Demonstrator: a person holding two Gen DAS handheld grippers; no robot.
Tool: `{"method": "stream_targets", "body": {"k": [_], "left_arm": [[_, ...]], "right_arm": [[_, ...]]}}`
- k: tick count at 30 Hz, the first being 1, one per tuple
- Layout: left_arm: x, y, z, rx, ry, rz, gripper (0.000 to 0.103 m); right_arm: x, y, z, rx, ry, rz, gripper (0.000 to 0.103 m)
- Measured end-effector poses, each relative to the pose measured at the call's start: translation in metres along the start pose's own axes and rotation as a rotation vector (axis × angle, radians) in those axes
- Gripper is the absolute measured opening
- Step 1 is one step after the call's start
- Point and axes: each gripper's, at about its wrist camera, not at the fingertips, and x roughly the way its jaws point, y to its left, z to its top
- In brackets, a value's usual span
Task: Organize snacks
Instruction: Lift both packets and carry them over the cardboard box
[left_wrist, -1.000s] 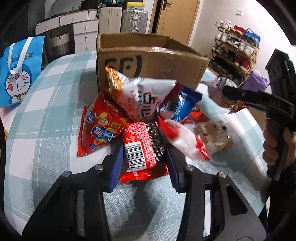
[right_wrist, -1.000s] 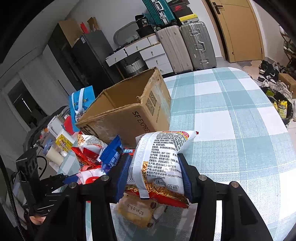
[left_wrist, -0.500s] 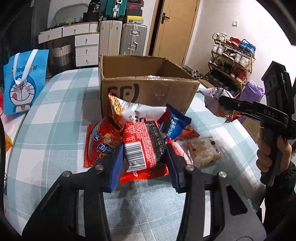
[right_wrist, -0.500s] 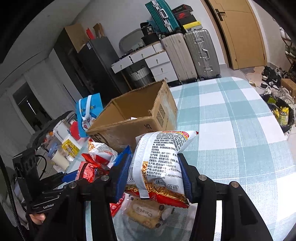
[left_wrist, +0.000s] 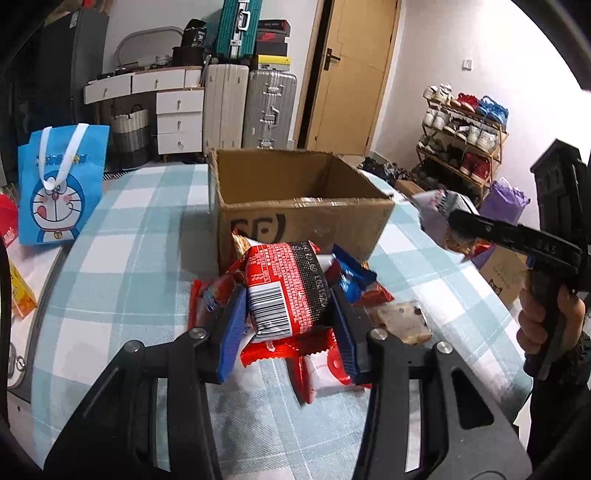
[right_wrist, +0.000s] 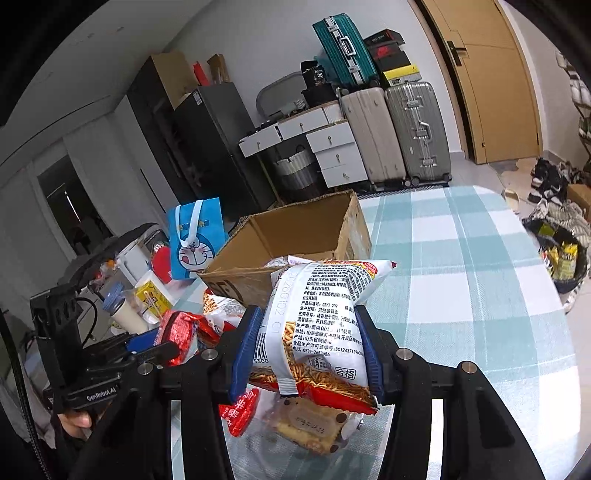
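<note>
While the left tongs (left_wrist: 286, 319) pinched a red packet (left_wrist: 284, 291), they had risen off the snack pile (left_wrist: 354, 291) on the table (left_wrist: 122, 258), so the open box (left_wrist: 303, 206) behind looked next. From the right wrist, the right tongs (right_wrist: 308, 350) likewise had lifted a white bag (right_wrist: 317, 317); the box floor stayed hidden.

The cardboard box (left_wrist: 295, 218) bears a large black "SF" logo on its front wall. The white noodle-snack bag (right_wrist: 317, 325) carries printed Chinese text, "0539-2653686", "SC1243713", "合格" and "20260102". The left gripper's (right_wrist: 110, 373) black body reads "GenRobot.AI". The red-and-black packet (left_wrist: 284, 291) shows a barcode and what looks like "251203".
</note>
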Motion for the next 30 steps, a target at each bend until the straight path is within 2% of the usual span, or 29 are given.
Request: {"method": "stream_targets", "body": {"k": [6,14,22,30], "left_arm": [[-0.011,0.007,0.019,0.01,-0.043,0.013,0.041],[-0.024,0.012,0.05,0.025,-0.094,0.039,0.041],[-0.014,0.016,0.082,0.009,-0.118,0.064,0.041],[0.01,0.017,0.101,-0.007,-0.117,0.081,0.041]], "right_arm": [[-0.018,0.01,0.015,-0.056,0.004,-0.039,0.051],[-0.036,0.028,0.043,-0.088,-0.003,-0.041,0.051],[-0.028,0.036,0.062,-0.064,-0.015,-0.021,0.051],[-0.002,0.038,0.077,-0.034,-0.029,0.01,0.051]]}}
